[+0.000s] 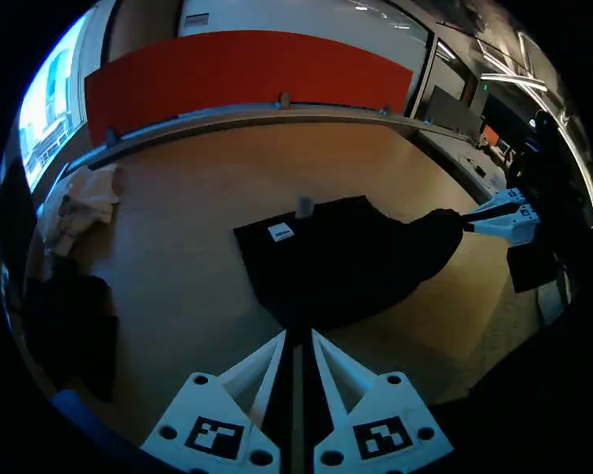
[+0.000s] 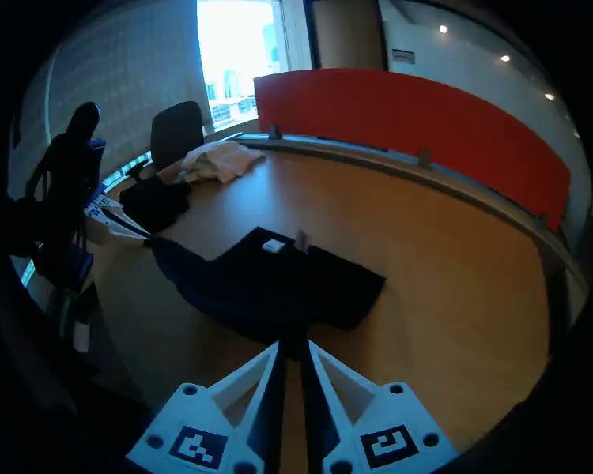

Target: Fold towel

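A black cloth towel (image 1: 336, 261) lies rumpled near the middle of a pale wooden counter (image 1: 186, 237). It is partly flat and partly drawn up at two corners. A small white label (image 1: 281, 231) sits on its flat part, towards the counter's far edge.

In the left gripper view, the left gripper (image 1: 298, 336) has its white fingers drawn narrow, with the near edge of the towel pinched between them. Across the cloth, the right gripper (image 1: 464, 223) holds a stretched corner of the towel, lifted off the counter. In the right gripper view, that gripper's own fingers are just as narrow, with dark cloth caught between them. The left gripper shows farther off at the towel's other pulled corner.

A curved red partition panel (image 1: 241, 71) stands along the far edge of the counter. A heap of cream cloth (image 2: 217, 162) lies near that edge, well apart from the towel. A dark heap of fabric (image 2: 154, 201) lies just beside it. A black office chair (image 2: 174, 130) stands behind them, before a bright window (image 2: 237, 55).
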`<state>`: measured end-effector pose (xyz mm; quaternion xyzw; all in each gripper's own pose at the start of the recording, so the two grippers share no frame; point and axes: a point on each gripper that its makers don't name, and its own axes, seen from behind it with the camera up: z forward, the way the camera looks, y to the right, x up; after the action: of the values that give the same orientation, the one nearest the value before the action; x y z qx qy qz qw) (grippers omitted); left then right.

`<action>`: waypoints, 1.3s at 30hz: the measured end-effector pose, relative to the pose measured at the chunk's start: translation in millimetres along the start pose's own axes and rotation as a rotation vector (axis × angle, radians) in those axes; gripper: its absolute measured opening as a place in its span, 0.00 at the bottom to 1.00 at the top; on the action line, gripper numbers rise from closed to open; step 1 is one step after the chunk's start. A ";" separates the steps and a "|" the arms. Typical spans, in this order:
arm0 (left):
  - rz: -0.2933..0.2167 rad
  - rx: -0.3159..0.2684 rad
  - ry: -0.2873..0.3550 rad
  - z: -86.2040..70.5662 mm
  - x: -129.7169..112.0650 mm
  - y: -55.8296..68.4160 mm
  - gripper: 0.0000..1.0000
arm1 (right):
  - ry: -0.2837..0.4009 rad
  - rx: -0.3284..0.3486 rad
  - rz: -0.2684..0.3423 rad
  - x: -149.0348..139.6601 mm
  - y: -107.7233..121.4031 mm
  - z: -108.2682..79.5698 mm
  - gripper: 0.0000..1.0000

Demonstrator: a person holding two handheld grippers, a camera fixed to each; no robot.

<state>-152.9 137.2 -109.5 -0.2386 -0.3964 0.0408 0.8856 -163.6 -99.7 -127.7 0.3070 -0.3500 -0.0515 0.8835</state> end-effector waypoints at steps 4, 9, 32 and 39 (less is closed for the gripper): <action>-0.012 -0.004 0.005 1.0 1.0 1.7 0.06 | -0.004 0.000 0.000 -0.9 -0.3 -0.6 0.11; -0.020 -0.004 0.011 3.6 3.4 0.1 0.06 | -0.006 -0.001 0.005 0.1 1.0 0.8 0.11; -0.017 0.001 0.057 62.4 61.4 -31.1 0.06 | -0.020 -0.058 0.057 31.3 56.6 47.0 0.11; -0.043 0.005 0.046 81.4 62.9 -39.0 0.06 | -0.033 -0.061 0.085 30.8 67.0 59.8 0.11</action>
<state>-173.2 151.0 -2.3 -0.2289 -0.3807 0.0173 0.8957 -187.7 -85.4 -36.9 0.2637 -0.3754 -0.0296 0.8880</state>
